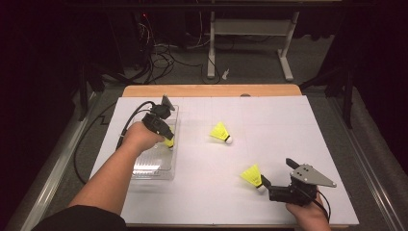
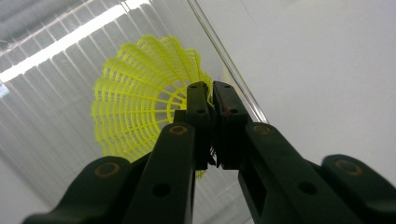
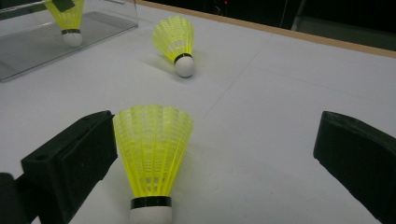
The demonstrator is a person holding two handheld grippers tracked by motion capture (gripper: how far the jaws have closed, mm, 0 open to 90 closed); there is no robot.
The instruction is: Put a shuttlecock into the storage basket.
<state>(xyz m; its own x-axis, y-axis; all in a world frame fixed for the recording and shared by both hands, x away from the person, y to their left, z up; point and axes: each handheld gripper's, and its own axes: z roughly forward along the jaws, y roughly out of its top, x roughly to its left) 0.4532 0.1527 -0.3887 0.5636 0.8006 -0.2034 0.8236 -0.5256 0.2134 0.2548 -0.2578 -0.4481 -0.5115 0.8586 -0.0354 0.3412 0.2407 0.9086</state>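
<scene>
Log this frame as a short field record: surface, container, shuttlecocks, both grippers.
surface: white sheet on a table
container: clear tray, left side
left gripper: shut on the skirt rim of a yellow shuttlecock, over the tray
right gripper: open, jaws either side of a shuttlecock on the sheet
loose shuttlecock: lying on its side mid-sheet, untouched

A bench with a white sheet top (image 1: pixel 269 144) and a light wooden far edge (image 1: pixel 211 90) stands on a grey floor (image 1: pixel 250 62). Beyond it, tangled black cables (image 1: pixel 161 55) lie on that floor beside the white metal legs of another table (image 1: pixel 210 48)
</scene>
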